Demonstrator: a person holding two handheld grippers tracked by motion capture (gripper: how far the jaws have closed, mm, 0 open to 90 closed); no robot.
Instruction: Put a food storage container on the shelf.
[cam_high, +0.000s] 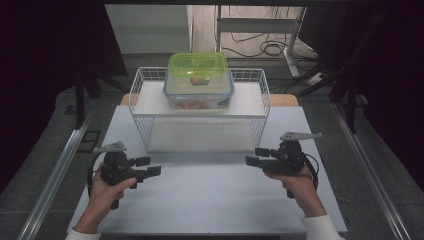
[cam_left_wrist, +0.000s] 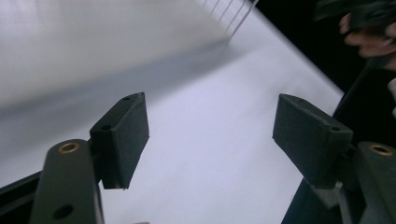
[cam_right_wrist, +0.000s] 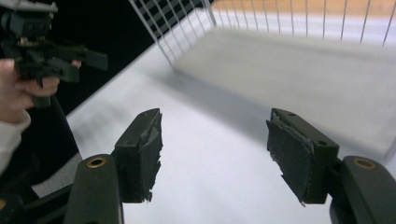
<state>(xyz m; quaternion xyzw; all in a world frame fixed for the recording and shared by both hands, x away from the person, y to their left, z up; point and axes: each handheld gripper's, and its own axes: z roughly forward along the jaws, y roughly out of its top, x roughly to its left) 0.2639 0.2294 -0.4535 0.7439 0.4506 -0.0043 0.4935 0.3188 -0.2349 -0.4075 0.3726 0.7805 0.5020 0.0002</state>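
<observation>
White table occupies the lower centre of the high view, its near half bare. White wire rack stands at centre frame on the far half of the table, with a flat upper shelf. Clear lidded container with blue rim sits on that shelf at upper centre; a green-lidded container is stacked on top of it. Both boxes are well apart from the tools.

Left gripper, lower left, is held in the left hand above the table, pointing toward frame centre. Jaws stand wide apart, nothing between them. Right gripper, lower right, held in the right hand, points inward; jaws likewise spread, holding nothing.
</observation>
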